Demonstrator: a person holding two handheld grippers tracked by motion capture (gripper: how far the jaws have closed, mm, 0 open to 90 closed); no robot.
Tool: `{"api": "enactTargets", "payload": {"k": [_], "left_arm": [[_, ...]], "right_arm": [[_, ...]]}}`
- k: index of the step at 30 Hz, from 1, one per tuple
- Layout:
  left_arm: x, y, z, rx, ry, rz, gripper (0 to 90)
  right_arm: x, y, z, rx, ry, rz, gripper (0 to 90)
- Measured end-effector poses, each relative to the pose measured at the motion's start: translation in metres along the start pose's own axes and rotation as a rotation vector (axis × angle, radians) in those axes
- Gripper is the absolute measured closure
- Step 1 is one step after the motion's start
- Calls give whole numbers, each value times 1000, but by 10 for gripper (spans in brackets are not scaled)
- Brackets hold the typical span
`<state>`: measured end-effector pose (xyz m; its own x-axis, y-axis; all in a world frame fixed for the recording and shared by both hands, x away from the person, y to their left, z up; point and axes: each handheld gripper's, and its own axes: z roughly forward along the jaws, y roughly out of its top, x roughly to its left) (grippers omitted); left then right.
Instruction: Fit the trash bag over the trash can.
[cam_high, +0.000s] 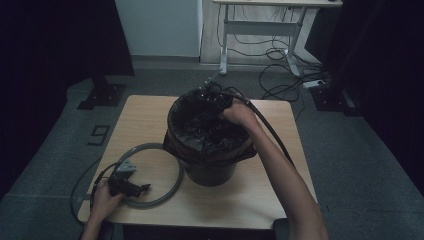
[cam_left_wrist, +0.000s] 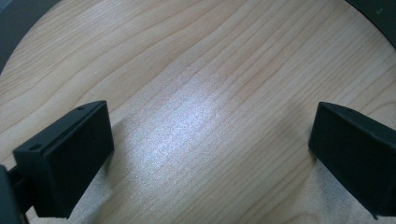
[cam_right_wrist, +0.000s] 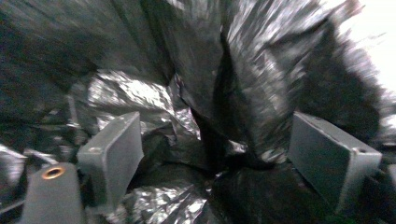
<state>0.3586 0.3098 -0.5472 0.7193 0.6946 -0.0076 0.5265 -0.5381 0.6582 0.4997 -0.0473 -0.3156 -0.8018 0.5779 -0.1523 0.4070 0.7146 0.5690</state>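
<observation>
Writing appears once: a dark "9" (cam_high: 99, 135) marked on the floor left of the table (cam_high: 250, 200). Right gripper (cam_right_wrist: 212, 154), jaws wide apart and gripping nothing, sits inside the black bag (cam_high: 200, 132) lining the bin (cam_high: 210, 172) mid-table. Left gripper (cam_left_wrist: 210, 154) rests open over bare wood within the grey ring (cam_high: 170, 192).

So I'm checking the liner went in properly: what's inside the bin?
Inside the bin there is crumpled black bag and the right gripper, open. The bin's bottom is covered by the bag.

The dark bin (cam_high: 209, 167) with its black liner bag (cam_high: 202, 131) stands mid-table, blocking the middle. A grey ring (cam_high: 172, 189) lies flat just left of it. Bare tabletop (cam_high: 280, 150) stays open to the right, behind the bin and along the near edge.
</observation>
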Motion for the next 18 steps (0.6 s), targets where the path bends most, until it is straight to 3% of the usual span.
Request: {"api": "enactTargets", "payload": {"k": [6,7,11,13,14,18], "left_arm": [[0,0,0,0,1,-1,0],[0,0,0,0,0,-1,0],[0,0,0,-1,0,-1,0],[0,0,0,0,1,-1,0],[0,0,0,0,1,-1,0],[0,0,0,0,1,-1,0]], "right_arm": [[0,-4,31,39,47,13,176],[2,-6,37,51,44,-16,174],[5,-12,53,142,71,-35,172],[6,-12,53,152,74,-48,172],[7,-8,40,88,75,-59,171],[11,0,12,1,107,-83,159]]}}
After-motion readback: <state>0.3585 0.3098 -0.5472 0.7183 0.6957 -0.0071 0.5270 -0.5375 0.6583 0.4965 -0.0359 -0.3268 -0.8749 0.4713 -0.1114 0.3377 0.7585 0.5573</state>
